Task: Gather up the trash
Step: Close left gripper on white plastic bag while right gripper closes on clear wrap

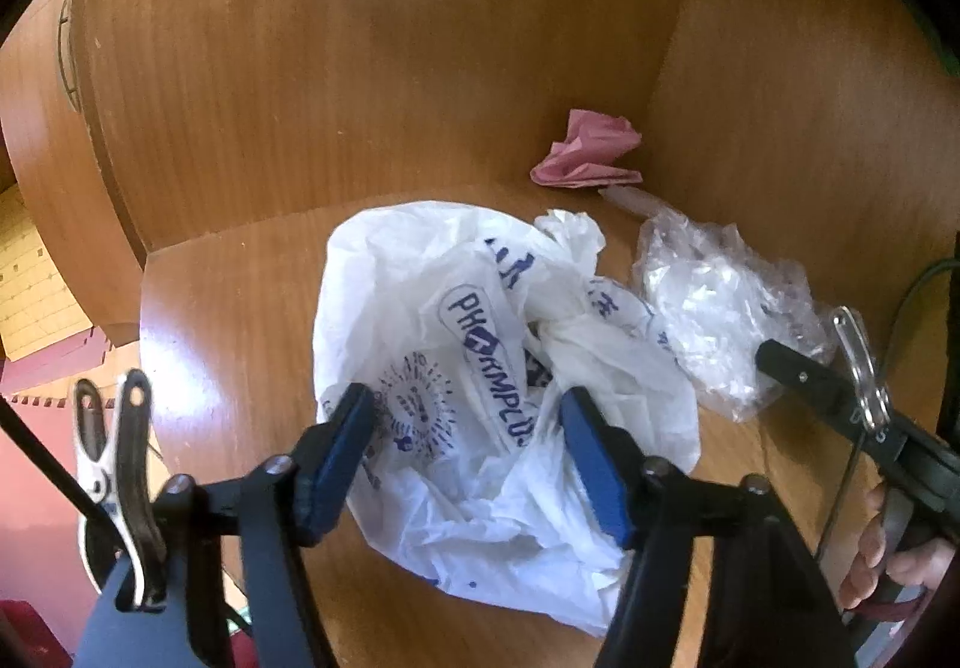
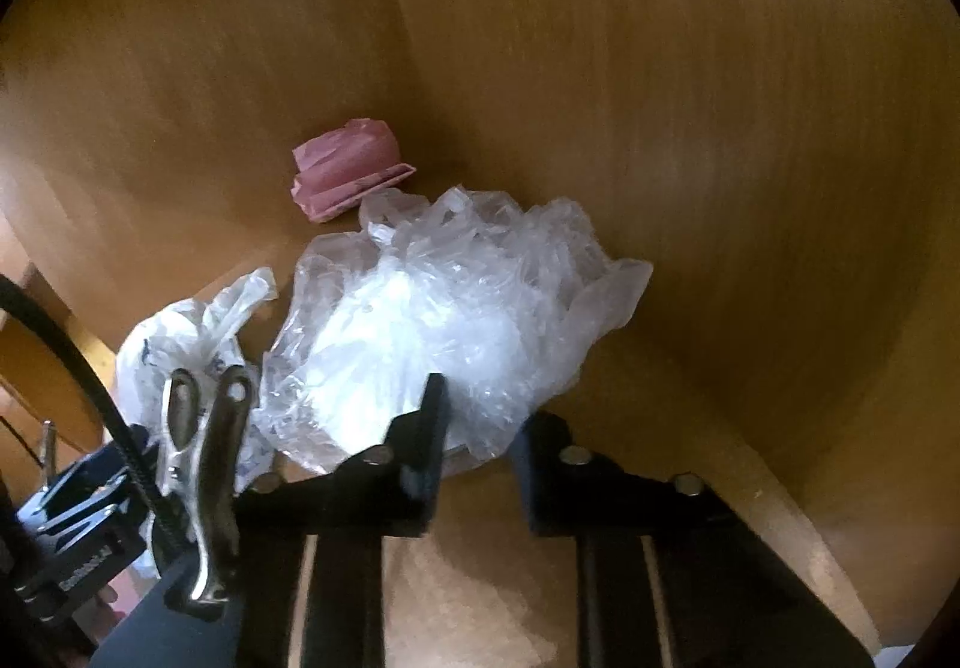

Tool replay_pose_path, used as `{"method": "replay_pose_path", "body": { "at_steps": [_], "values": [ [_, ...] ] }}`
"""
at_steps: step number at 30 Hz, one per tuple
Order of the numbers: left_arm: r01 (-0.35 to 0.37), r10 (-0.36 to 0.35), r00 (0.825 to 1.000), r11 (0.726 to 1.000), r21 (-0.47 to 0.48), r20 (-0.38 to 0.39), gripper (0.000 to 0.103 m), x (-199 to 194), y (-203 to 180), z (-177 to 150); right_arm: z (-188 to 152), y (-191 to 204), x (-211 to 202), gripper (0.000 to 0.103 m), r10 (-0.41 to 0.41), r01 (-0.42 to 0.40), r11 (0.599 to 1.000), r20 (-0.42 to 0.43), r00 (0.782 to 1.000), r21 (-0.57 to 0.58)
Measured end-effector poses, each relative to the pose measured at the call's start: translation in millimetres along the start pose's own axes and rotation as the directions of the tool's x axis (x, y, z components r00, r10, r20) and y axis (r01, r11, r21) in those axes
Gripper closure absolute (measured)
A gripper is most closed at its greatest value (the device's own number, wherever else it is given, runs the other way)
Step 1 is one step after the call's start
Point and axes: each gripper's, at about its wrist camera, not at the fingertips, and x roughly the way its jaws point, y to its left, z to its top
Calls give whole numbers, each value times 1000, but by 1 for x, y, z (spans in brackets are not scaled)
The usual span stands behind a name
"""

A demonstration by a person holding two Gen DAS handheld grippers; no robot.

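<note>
The right tongs (image 2: 480, 428) have their tips buried in a crumpled clear plastic bag (image 2: 444, 320), so whether the pads pinch it is hard to tell. The left tongs (image 1: 468, 446) stand apart over a white printed bag (image 1: 480, 368), its lower edge cut off behind the blue fingers (image 1: 594, 464). Three pieces of trash lie on the wooden worktop (image 1: 228, 320): those two bags and one pink paper wad (image 1: 585, 152) in the far corner.

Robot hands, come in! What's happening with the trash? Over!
Left gripper jaws open over white printed bag. Right gripper jaws closing round clear plastic bag. Pink wrapper waiting behind. Nothing blocking.
</note>
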Motion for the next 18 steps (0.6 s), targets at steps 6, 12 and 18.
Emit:
{"method": "replay_pose_path", "body": {
  "at_steps": [6, 12, 18],
  "values": [
    [25, -25, 1000, 1000, 11, 13, 70, -4, -11, -6, -4, -5, -2, 92, 75, -74, 995, -8, 997, 68],
    [64, -64, 998, 998, -3, -10, 86, -14, -9, -8, -5, -1, -8, 94, 103, -103, 993, -6, 995, 64],
    [41, -41, 999, 999, 17, -7, 92, -33, -8, -11, -3, 0, -18, 95, 136, -136, 988, 8, 991, 77]
  ]
}}
